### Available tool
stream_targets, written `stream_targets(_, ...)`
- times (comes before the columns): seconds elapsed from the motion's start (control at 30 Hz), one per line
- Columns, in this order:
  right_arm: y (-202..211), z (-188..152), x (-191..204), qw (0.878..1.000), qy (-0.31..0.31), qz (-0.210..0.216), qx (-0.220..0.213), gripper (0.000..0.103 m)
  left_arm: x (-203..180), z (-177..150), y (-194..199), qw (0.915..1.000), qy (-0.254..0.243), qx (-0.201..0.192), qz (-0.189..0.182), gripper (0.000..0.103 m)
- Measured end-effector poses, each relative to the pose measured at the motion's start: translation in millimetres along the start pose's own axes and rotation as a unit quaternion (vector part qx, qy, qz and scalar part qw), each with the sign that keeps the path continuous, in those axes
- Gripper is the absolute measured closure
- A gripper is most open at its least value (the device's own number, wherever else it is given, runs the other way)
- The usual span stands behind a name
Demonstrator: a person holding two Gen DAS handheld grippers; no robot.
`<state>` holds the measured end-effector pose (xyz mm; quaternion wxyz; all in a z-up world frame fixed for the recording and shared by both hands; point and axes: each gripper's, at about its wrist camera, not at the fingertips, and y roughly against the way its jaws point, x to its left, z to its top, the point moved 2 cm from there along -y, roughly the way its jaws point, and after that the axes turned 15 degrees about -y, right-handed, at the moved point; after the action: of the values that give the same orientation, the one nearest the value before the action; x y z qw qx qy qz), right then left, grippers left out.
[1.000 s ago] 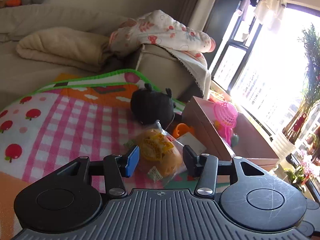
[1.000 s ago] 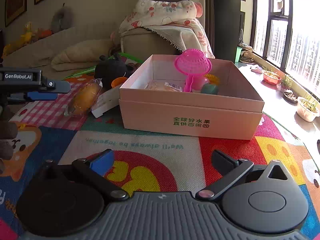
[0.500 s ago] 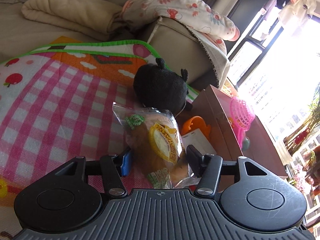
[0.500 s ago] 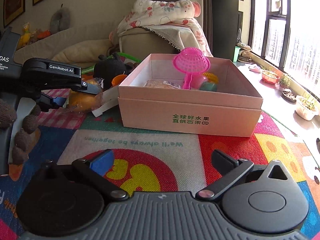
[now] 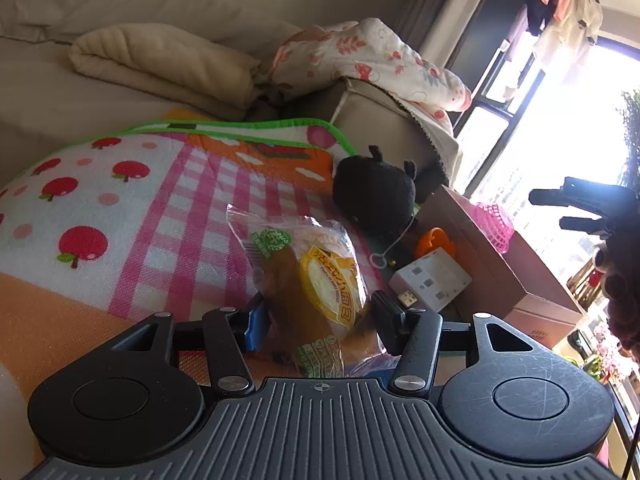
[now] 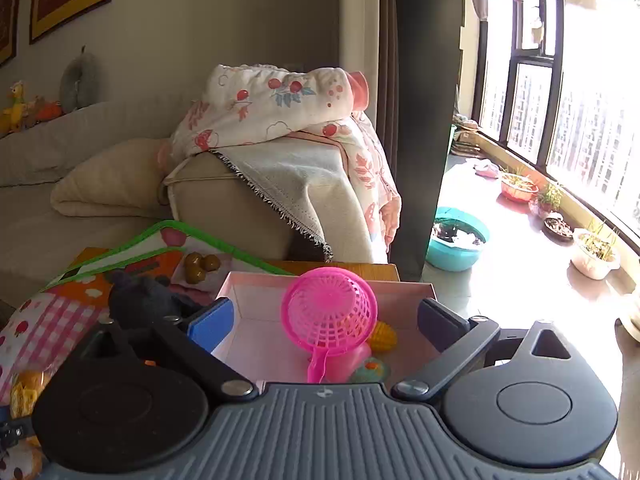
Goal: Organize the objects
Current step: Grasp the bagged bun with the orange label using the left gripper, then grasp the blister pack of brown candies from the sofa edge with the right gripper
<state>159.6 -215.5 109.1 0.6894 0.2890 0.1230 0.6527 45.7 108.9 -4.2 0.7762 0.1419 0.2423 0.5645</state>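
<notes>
The bagged bread lies on the play mat, long axis running away from the left tongs, which grasp its near end. The right tongs are closing, empty, above the pink box.

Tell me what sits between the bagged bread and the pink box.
The white charger and an orange toy lie between the bagged bread and the pink box; the black plush sits further back.

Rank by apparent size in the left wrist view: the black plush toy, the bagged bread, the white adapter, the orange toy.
1. bagged bread, though it is nearest the camera
2. black plush toy
3. white adapter
4. orange toy, partly hidden
</notes>
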Motion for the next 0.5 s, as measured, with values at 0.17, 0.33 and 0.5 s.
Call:
stream_targets(0.17, -75.1, 18.9, 11.1, 0.996, 0.030, -0.078, 0.030, 0.043, -0.9, -0.4, 0.2, 0.9999, -0.003, -0.003, -0.010, 0.045)
stream_targets(0.33, -88.0, 5.3, 8.7, 0.988, 0.046, -0.108, 0.098, 0.053, 3.8, -1.0, -0.1, 0.9997, 0.015, -0.006, -0.020, 0.045)
stream_targets(0.5, -63.0, -0.4, 20.6, 0.987, 0.056, -0.101, 0.108, 0.046, 3.4, -1.3, 0.5, 0.9996, 0.016, -0.009, -0.020, 0.045)
